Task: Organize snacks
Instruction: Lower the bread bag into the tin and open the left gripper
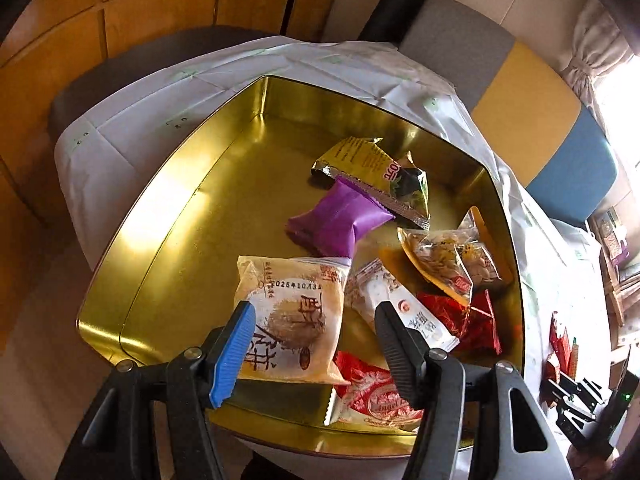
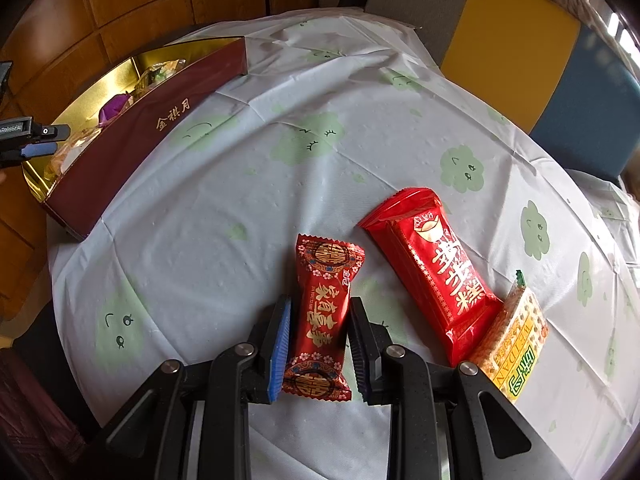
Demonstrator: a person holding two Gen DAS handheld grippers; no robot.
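Gold metal lines the tin [image 1: 192, 216], which sits at the left edge of the table on a pale cloth [image 2: 320, 92] printed with green clouds. Inside it lie a cream packet [image 1: 294, 312], a purple packet [image 1: 338, 222], a gold-and-black bag [image 1: 376, 178], a clear bag of nuts [image 1: 448, 258] and several red and white wrappers. The left gripper [image 1: 314, 344] hangs over the tin's near edge, fingers wide apart above the cream packet, holding nothing. On the cloth near the table's front edge, the right gripper [image 2: 318, 350] straddles a dark red candy packet [image 2: 322, 320], fingers at its sides; whether they pinch it I cannot tell. Just beside lie a bright red packet [image 2: 436, 272] and a yellow-green cracker packet [image 2: 512, 344].
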